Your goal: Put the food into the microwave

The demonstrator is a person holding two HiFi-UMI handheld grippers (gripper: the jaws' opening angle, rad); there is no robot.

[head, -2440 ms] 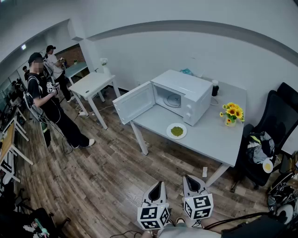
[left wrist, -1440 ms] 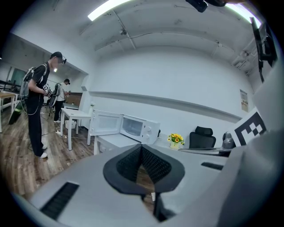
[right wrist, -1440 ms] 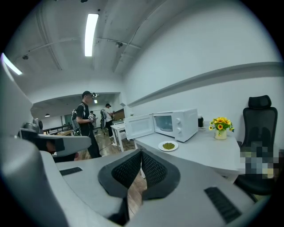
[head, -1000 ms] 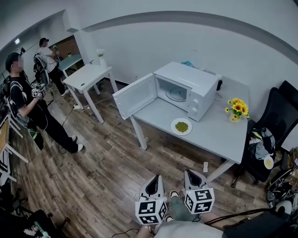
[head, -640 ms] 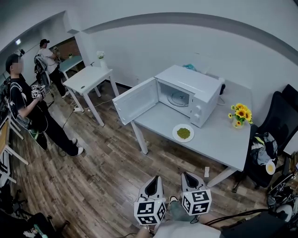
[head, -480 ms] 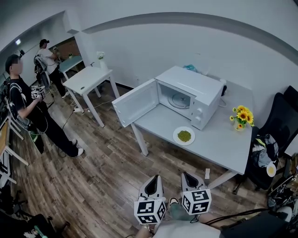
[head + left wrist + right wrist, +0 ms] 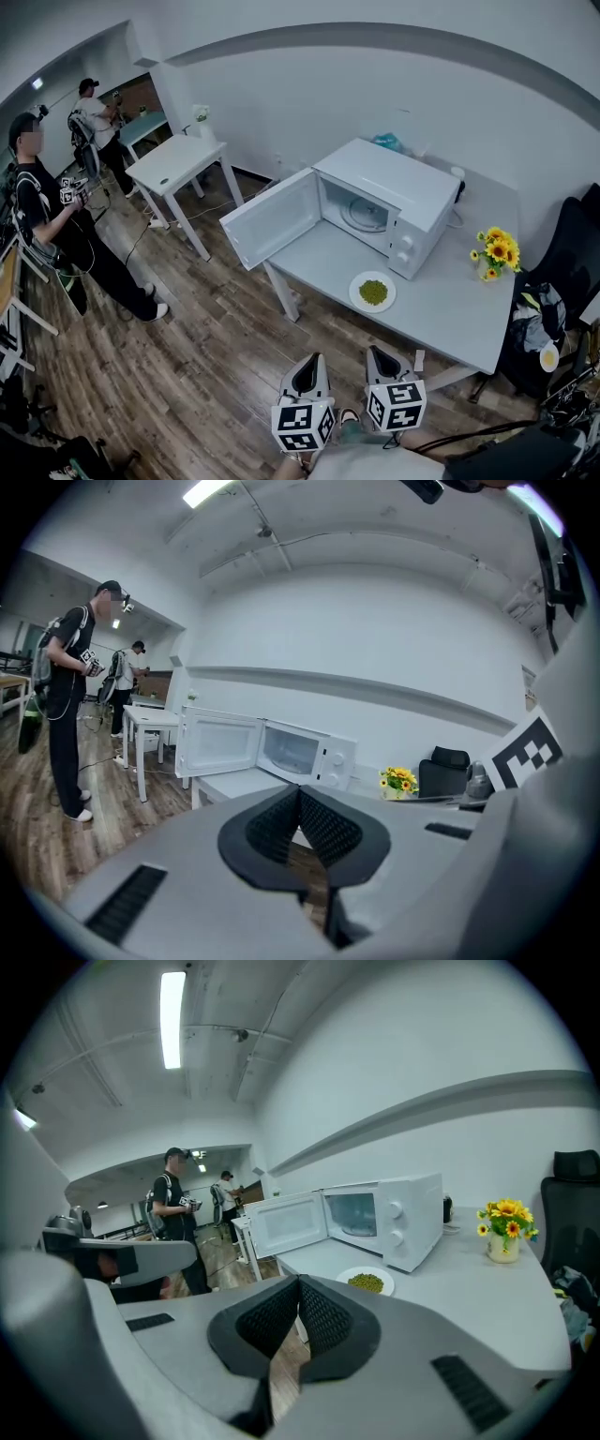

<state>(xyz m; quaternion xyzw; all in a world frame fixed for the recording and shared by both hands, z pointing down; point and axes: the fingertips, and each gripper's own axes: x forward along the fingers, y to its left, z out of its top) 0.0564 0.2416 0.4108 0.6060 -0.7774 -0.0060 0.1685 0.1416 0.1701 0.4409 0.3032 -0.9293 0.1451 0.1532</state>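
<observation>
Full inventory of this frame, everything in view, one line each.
microwave: 1, white, on the table, door open
plate: 1, white, on the table before the microwave
food: 1 heap, green, on the plate
sunflowers: 1 bunch, yellow, table's right end
table: 1, grey, by the wall
side table: 1, white, left of the microwave
chair: 1, black, far right
people: 2, one in black, far left
left gripper: 1, grey, fingers shut, empty
right gripper: 1, grey, fingers shut, empty
</observation>
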